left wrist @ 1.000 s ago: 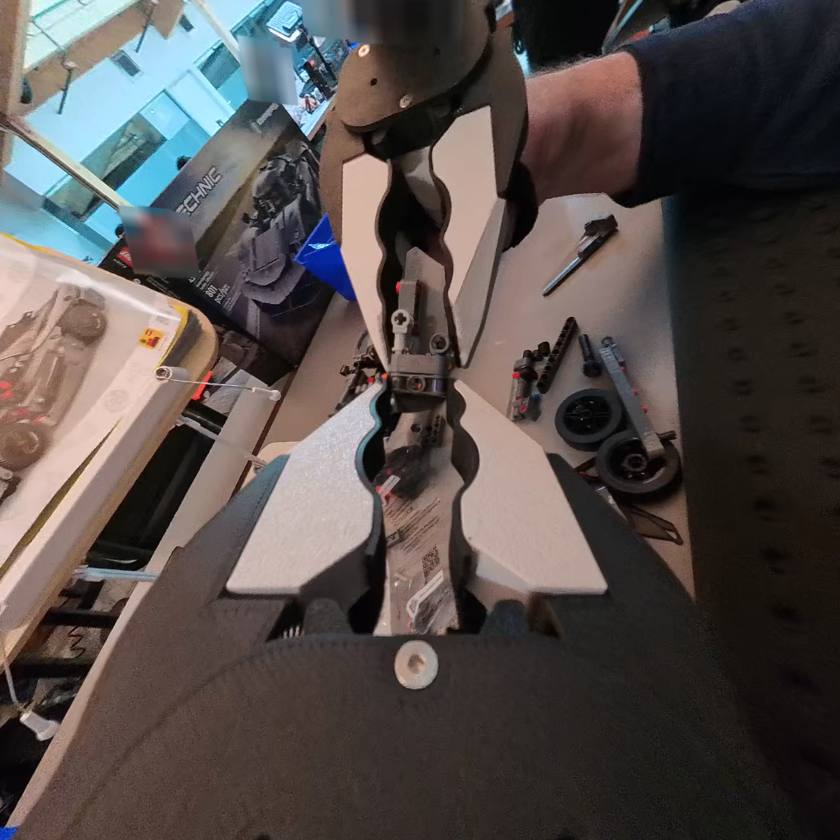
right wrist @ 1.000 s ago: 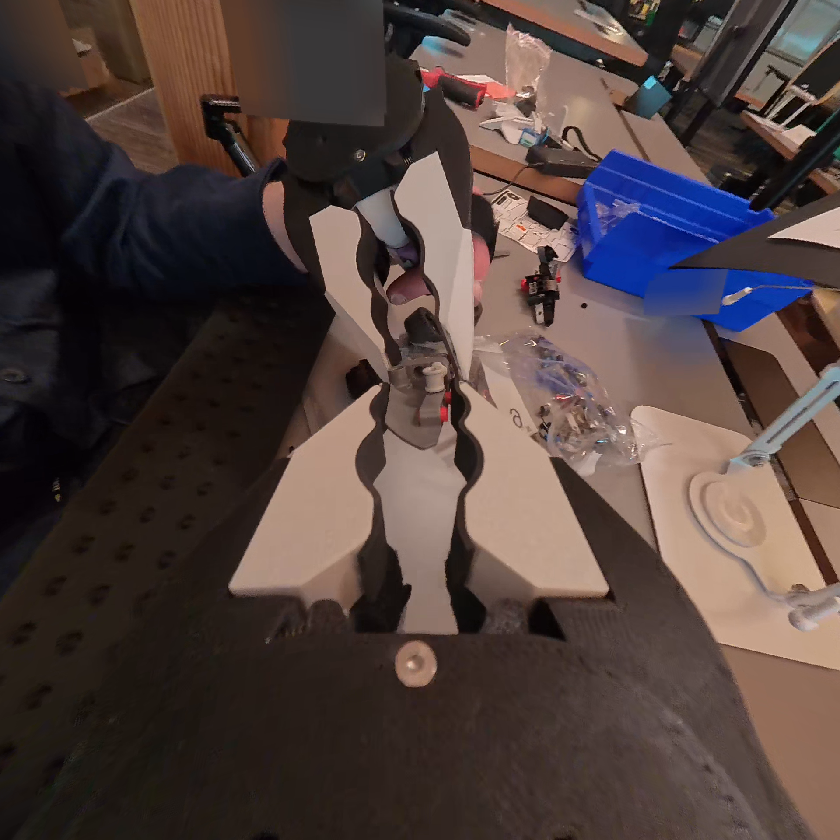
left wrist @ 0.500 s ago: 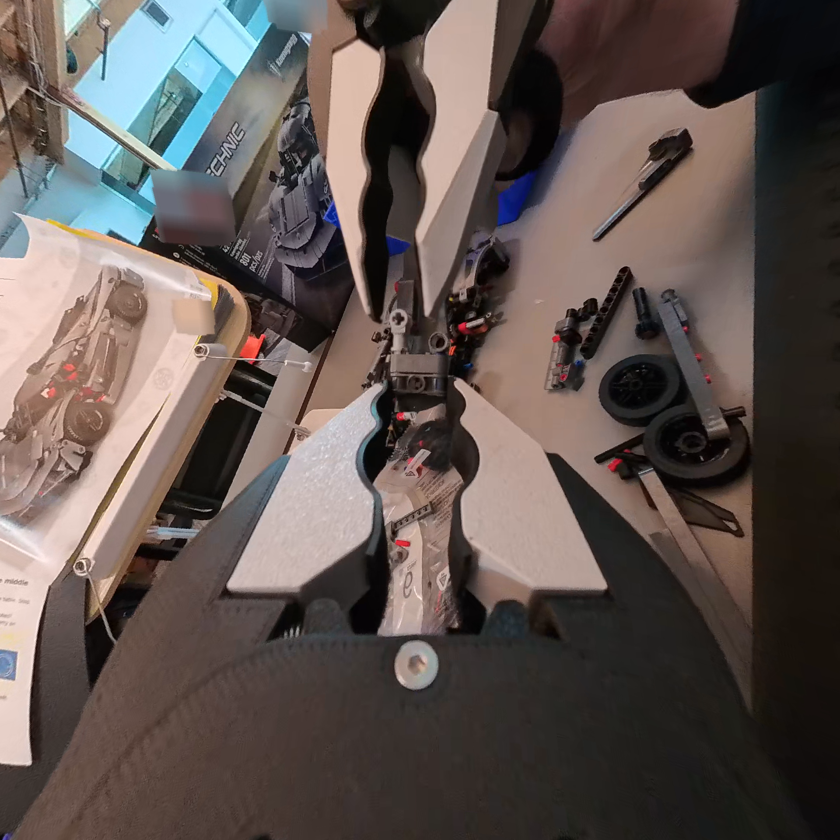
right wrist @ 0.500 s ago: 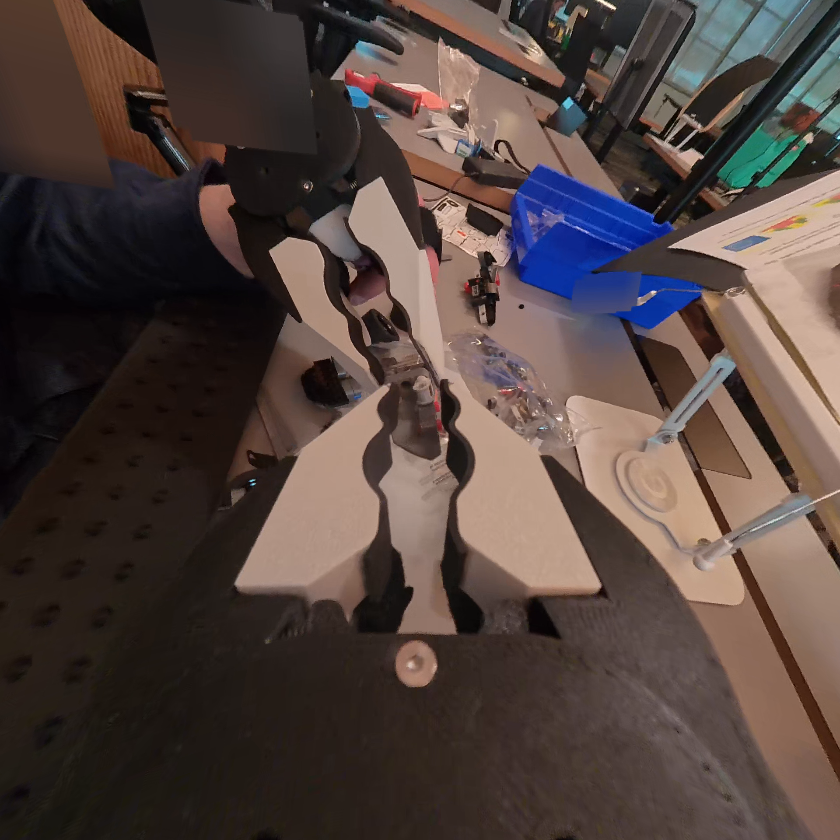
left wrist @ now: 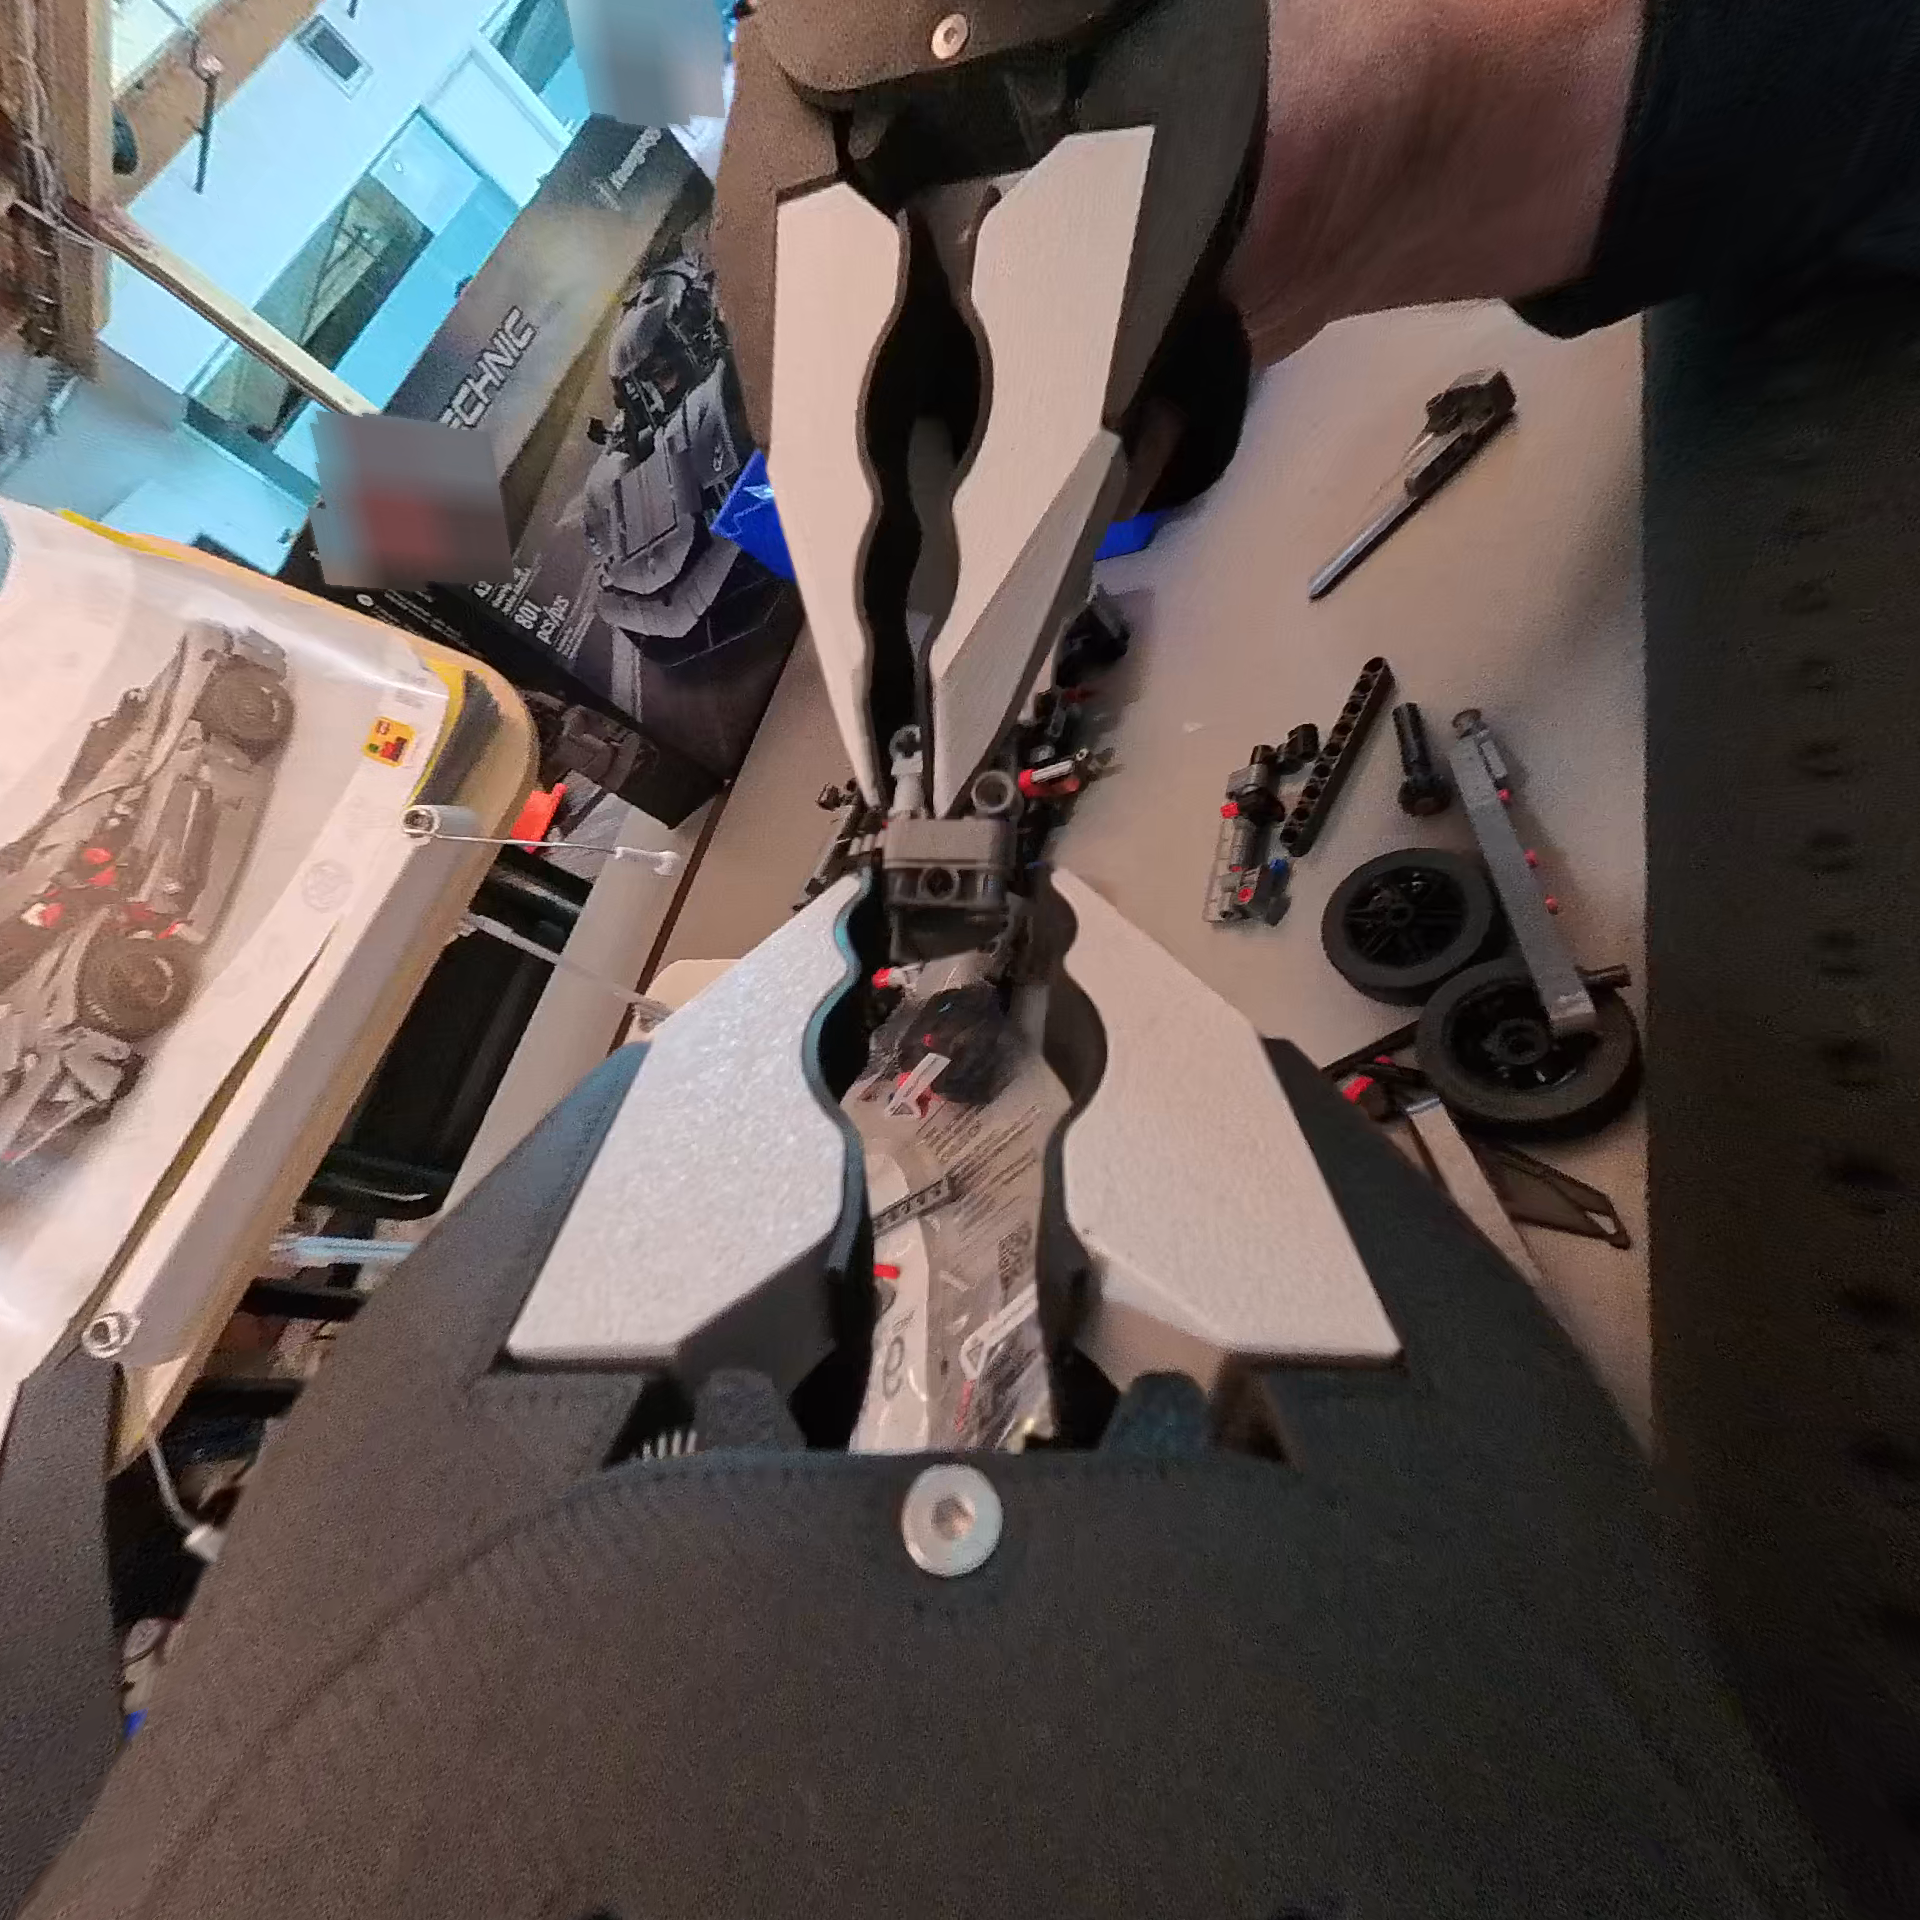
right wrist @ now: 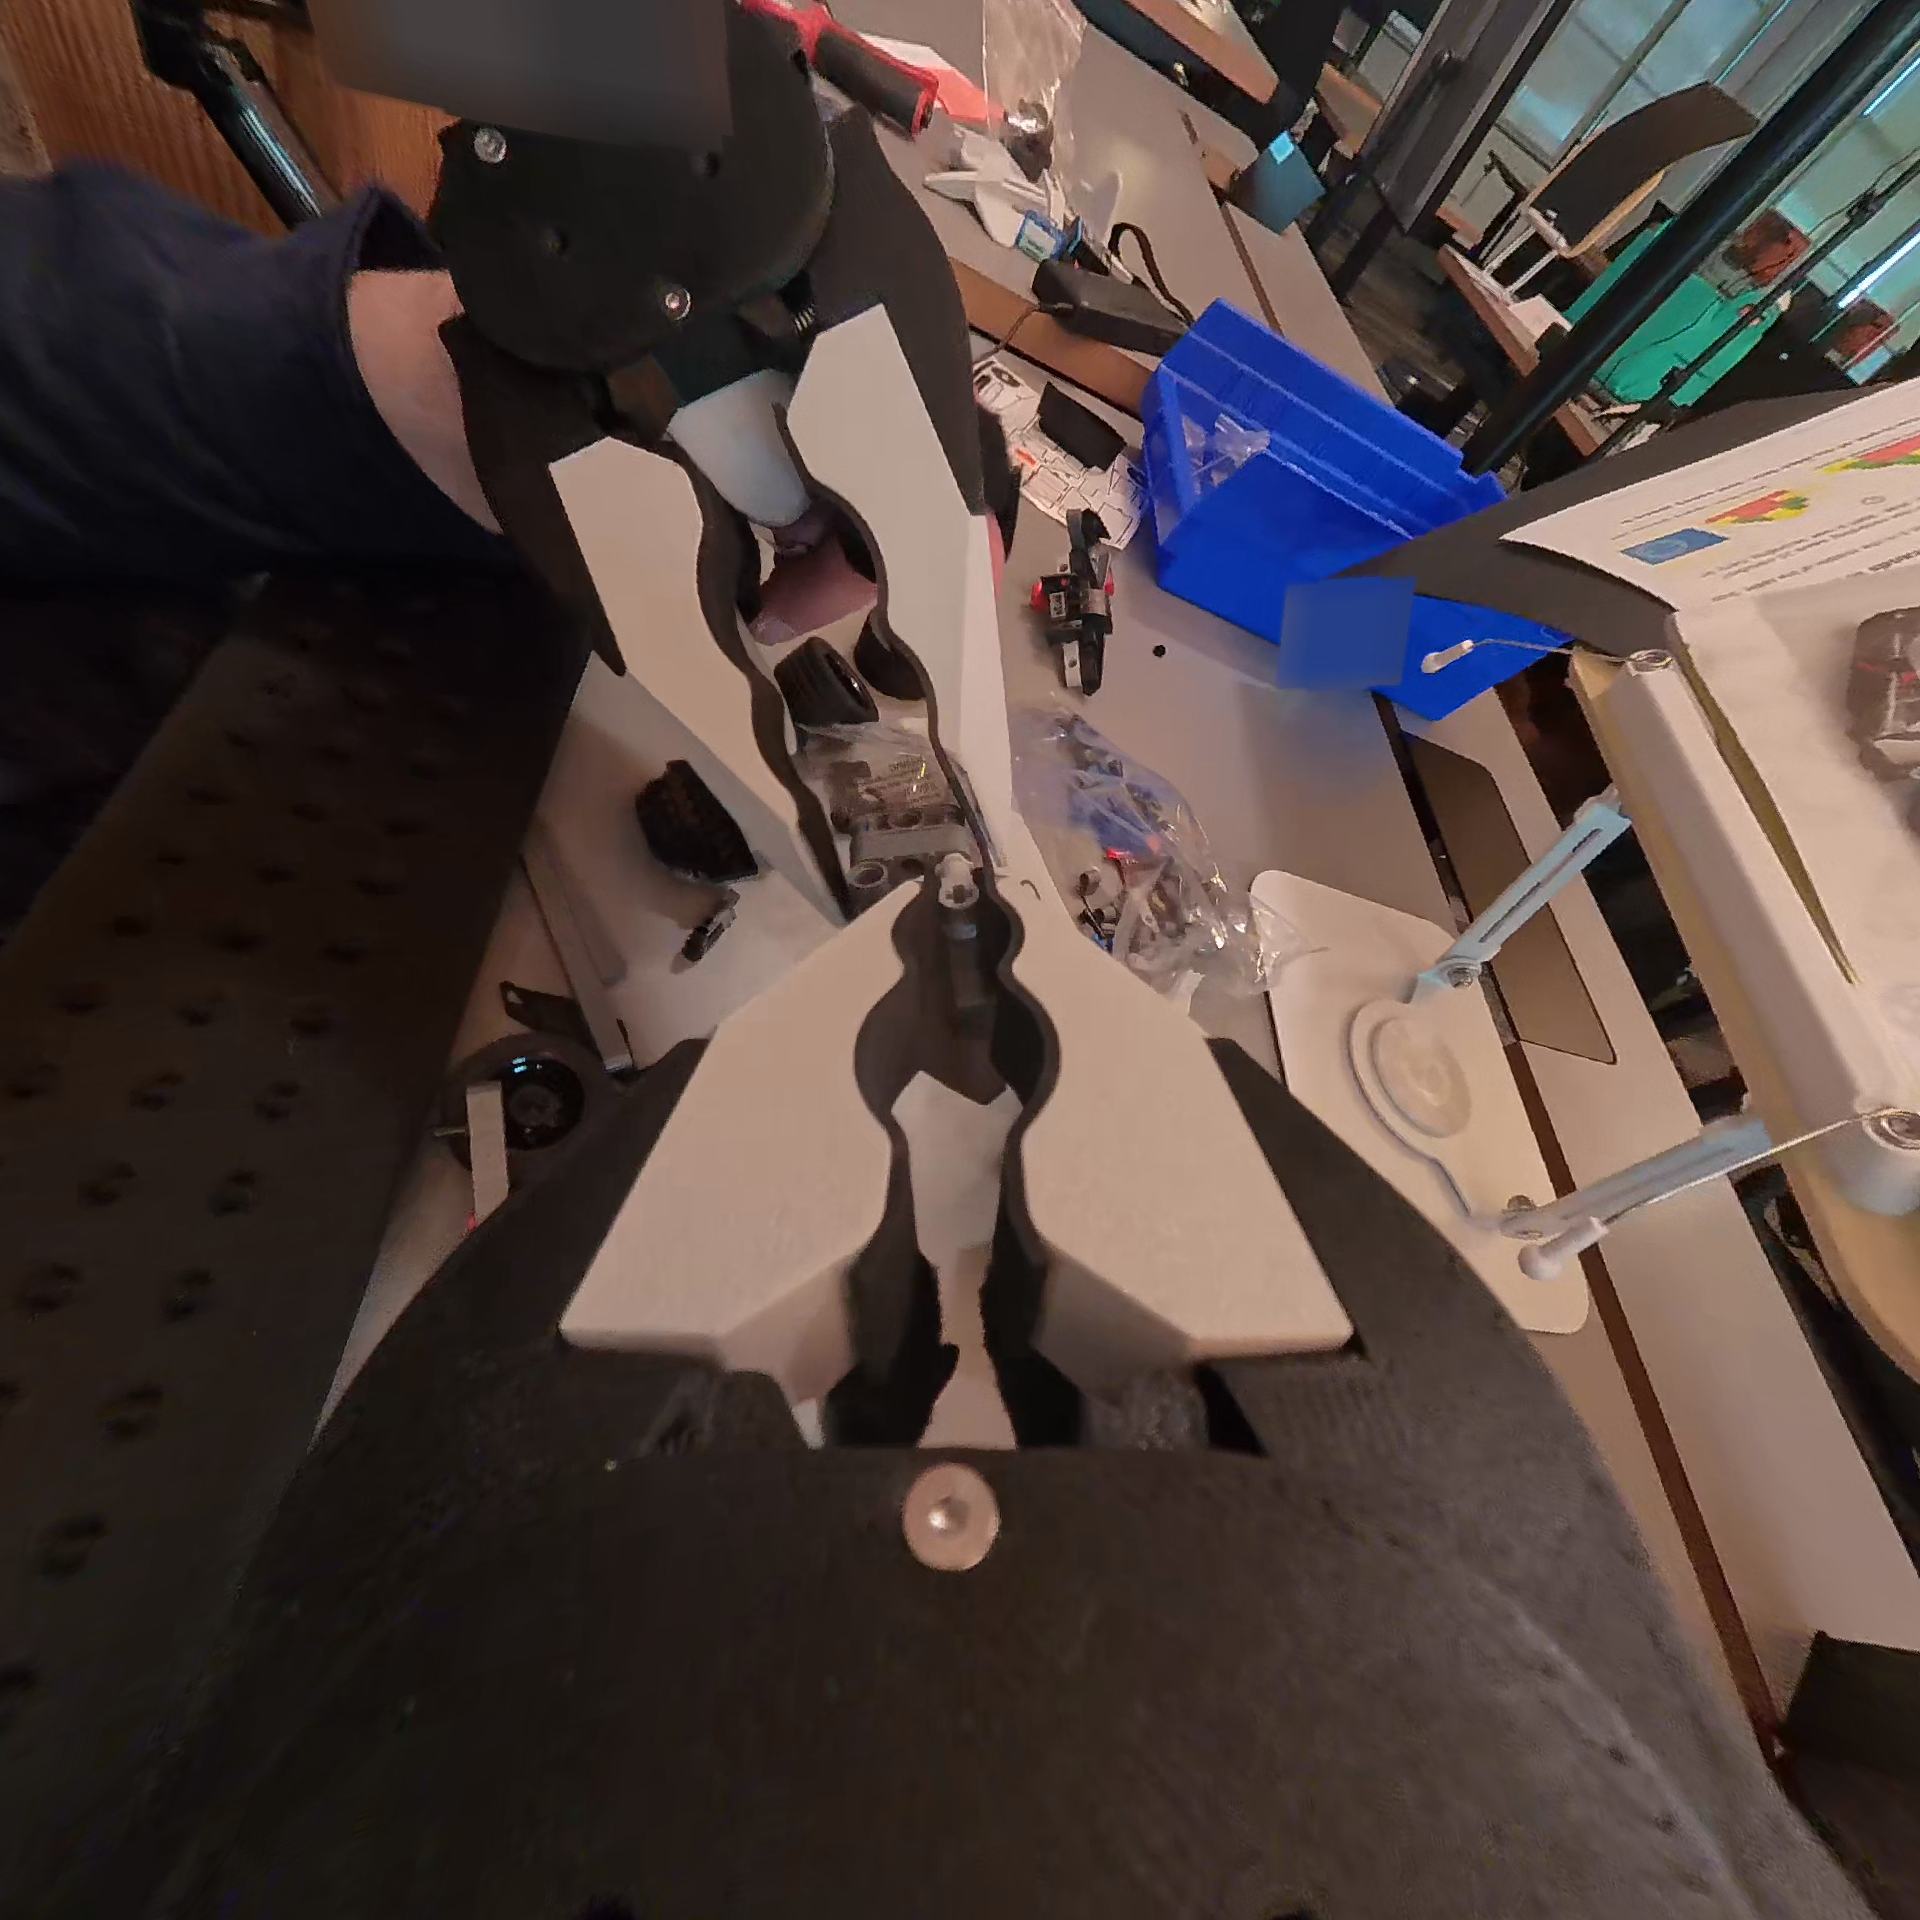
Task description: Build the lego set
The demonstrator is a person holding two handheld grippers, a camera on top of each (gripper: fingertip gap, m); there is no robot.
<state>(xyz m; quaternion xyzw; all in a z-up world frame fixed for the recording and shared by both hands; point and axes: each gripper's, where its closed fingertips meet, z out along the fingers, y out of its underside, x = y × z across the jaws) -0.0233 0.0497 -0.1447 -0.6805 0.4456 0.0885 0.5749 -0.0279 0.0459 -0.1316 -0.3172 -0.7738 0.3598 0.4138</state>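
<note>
While unseen from right: black wheels [left wrist: 1413, 923] beside left claw [left wrist: 951, 899].

Both grippers look alike: a black, coarse-textured printed body with a silver screw set at its centre, and two pale grey wedge-shaped fingers [left wrist: 717, 1143] whose inner edges are lined with wavy black pads. The person wears dark navy sleeves [right wrist: 177, 374] on both arms.
</note>
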